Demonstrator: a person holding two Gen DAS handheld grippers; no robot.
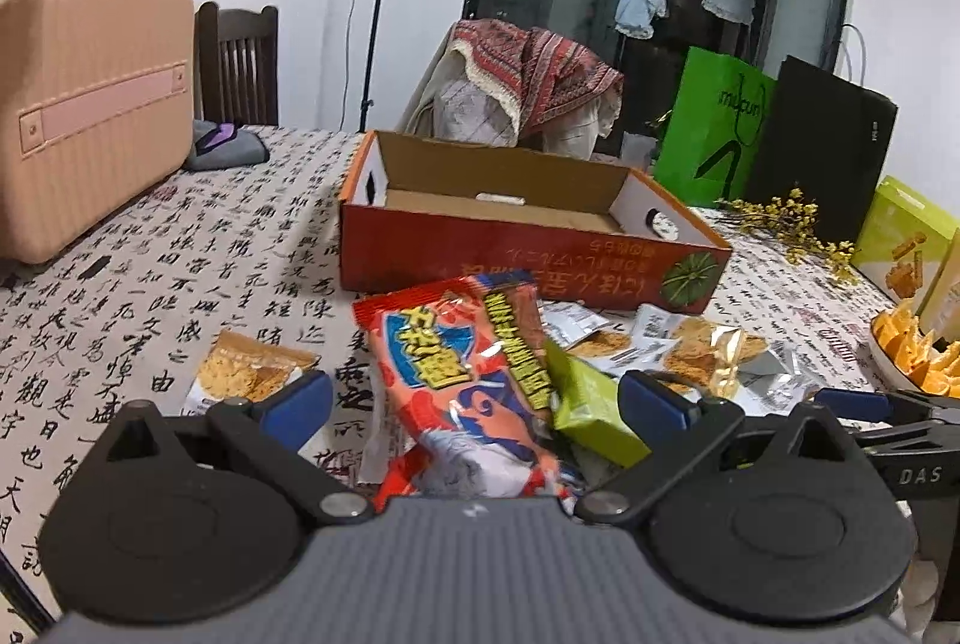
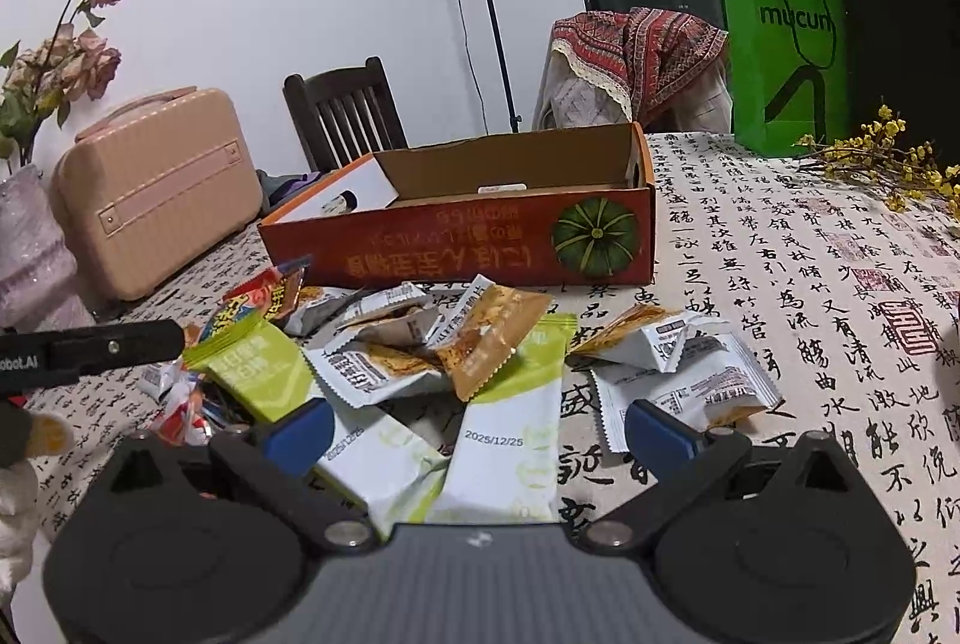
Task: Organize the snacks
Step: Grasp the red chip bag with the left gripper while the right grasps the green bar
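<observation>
An open orange cardboard box [image 1: 528, 254] [image 2: 480, 248] with a pumpkin picture stands mid-table, nearly empty inside. Snack packets lie heaped in front of it. My left gripper [image 1: 477, 401] is open, its blue pads wide apart on either side of a red packet [image 1: 462, 374] and a green packet [image 1: 594, 410]. Neither pad touches them. My right gripper [image 2: 480, 434] is also open, over two white-and-green packets [image 2: 504, 440]. Grey and amber packets [image 2: 420, 344] lie just beyond. The left gripper's finger [image 2: 120, 341] reaches in from the left, beside the red packet [image 2: 264, 296].
A pink case [image 1: 90, 116] stands at the table's left, with a dark chair [image 1: 240, 62] behind. A green bag [image 1: 714, 128], a black bag [image 1: 828, 152] and yellow flowers [image 1: 792, 224] stand at back right. A bowl of orange slices [image 1: 912, 350] and green boxes [image 1: 906, 236] lie right.
</observation>
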